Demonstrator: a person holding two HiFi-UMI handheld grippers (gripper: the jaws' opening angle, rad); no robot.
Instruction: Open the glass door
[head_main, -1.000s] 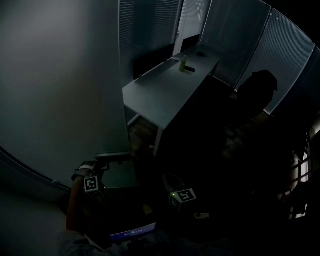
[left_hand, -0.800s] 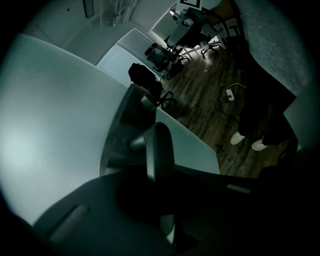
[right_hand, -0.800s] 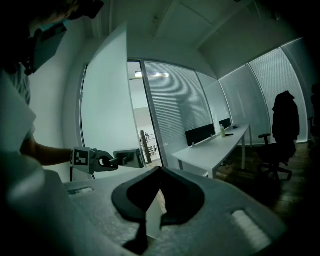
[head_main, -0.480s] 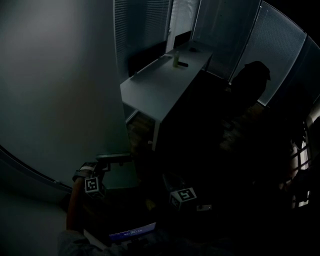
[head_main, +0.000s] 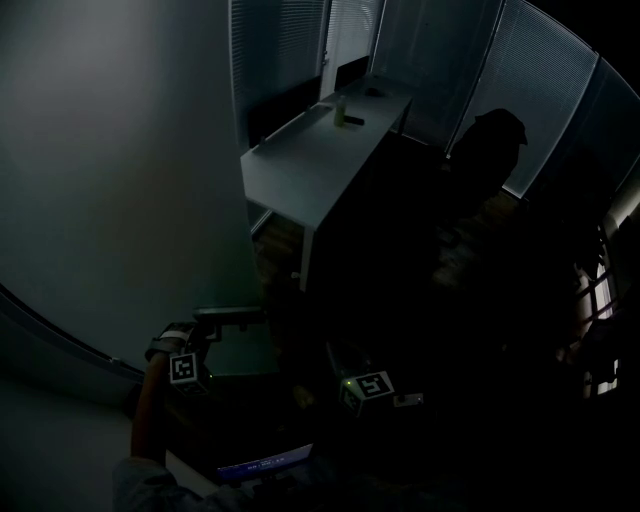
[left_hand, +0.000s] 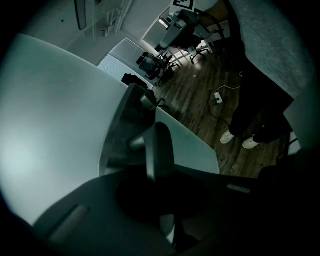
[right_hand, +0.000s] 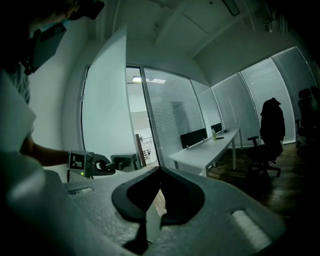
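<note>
The left gripper's (right_hand: 112, 167) jaws are clamped tight on the door handle (left_hand: 157, 147), a short bar lying level. It sits on the upright glass door (head_main: 120, 200) at the person's left. The right gripper's (right_hand: 160, 171) jaws are pressed together, empty. Beyond stand a long white worktop (head_main: 320, 150) carrying a bottle (head_main: 340, 106), and a draped chair (head_main: 490, 150).

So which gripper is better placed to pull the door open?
Left. The left gripper is shut on the handle of the door; the right gripper is shut, empty and off it.
</note>
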